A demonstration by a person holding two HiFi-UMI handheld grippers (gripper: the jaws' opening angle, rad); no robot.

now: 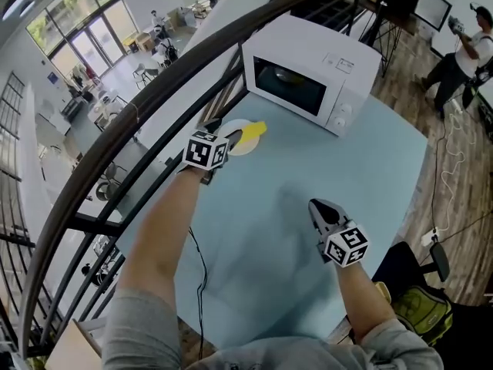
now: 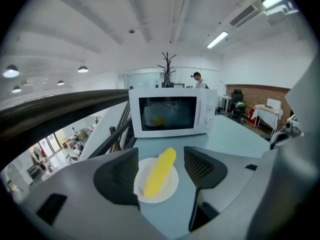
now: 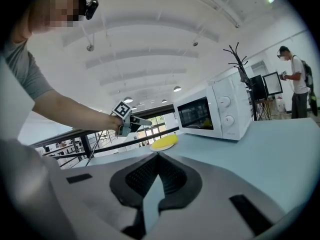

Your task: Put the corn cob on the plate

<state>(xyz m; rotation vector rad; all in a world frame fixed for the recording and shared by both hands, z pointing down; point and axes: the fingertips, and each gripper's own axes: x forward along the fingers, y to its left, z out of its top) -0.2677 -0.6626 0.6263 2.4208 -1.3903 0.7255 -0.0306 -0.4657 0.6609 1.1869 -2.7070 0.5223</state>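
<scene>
A broad bare stretch of the table [image 1: 362, 176] is left open in front of the microwave [image 1: 308, 72], and the railing [image 1: 115, 129] edge runs past the microwave's left side. The left gripper [image 1: 225, 139] is held with jaws spread wide and nothing grasped. The corn cob [image 2: 160, 173] is framed between them, lying on the plate [image 2: 170, 189] before the microwave's left corner. The right gripper [image 3: 157, 156] is clenched on nothing. Only in the right gripper view is the left gripper seen raised clear of the plate.
</scene>
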